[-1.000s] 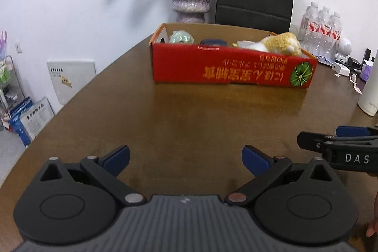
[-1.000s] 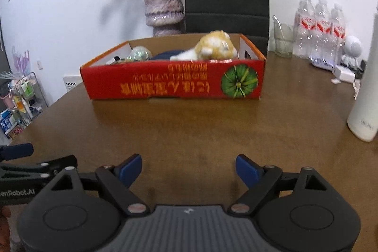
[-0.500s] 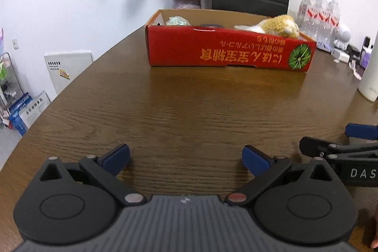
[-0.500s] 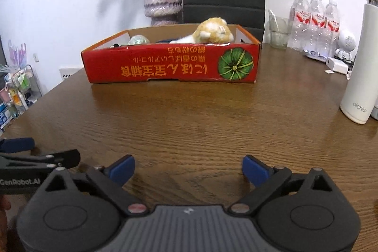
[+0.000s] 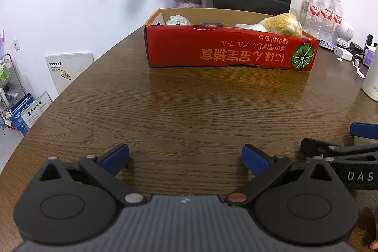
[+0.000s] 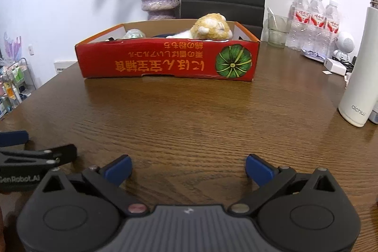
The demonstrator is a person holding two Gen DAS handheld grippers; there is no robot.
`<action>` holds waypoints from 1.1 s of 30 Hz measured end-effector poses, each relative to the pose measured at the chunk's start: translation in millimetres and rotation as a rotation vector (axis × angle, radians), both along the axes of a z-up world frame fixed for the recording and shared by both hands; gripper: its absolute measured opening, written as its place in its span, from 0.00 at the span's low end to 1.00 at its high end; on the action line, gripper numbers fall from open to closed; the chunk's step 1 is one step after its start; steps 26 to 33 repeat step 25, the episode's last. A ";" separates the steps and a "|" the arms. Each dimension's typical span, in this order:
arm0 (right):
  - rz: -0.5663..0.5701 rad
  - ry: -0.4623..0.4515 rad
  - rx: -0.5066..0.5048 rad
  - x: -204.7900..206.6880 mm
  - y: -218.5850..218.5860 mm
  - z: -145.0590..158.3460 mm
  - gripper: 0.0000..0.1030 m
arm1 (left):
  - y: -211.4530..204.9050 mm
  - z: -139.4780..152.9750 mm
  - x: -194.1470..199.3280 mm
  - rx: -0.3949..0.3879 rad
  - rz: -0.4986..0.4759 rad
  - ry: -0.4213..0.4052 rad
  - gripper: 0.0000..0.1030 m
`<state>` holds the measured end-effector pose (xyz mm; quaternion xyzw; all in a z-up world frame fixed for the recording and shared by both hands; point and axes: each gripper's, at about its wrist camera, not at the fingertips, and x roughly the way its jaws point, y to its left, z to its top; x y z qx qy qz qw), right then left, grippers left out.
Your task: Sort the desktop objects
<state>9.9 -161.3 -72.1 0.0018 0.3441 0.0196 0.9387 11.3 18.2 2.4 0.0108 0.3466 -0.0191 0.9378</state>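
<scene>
Inside the red box (image 6: pixel 165 60) lies a plush toy (image 6: pixel 212 27); both hand-held grippers (image 5: pixel 185 157) (image 6: pixel 188 164) gape empty.

Two low wrist views side by side, both toward the red box (image 5: pixel 226 46) (image 6: pixel 167 58).

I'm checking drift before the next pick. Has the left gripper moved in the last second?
Yes. The left gripper has tilted down and drawn back: the red box sits higher and smaller, with more table before it.

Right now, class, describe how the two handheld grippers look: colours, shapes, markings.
The left gripper and right gripper match: black linkage arms, blue finger pads, two round black discs, a ribbed grey body. Side on, white lettering reads "DAS" on the right one and "GenRobot.AI" on the left. No cables visible.
</scene>
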 end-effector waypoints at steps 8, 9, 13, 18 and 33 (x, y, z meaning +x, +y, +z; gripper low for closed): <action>-0.001 0.000 0.001 0.9 -0.6 -0.3 1.00 | 0.3 0.1 0.4 0.000 0.000 0.001 1.00; -0.001 0.000 0.002 0.9 -0.6 -0.3 1.00 | 0.2 0.1 0.6 0.000 0.001 0.002 1.00; -0.002 0.000 0.003 0.9 -0.7 -0.5 1.00 | 0.3 0.0 1.0 0.000 0.001 0.002 1.00; -0.001 0.000 0.003 0.9 -0.9 -0.4 1.00 | -0.2 0.0 1.1 0.000 0.001 0.003 1.00; -0.001 0.000 0.004 0.9 -1.0 -0.4 1.00 | -0.4 0.2 1.9 -0.003 0.001 0.004 1.00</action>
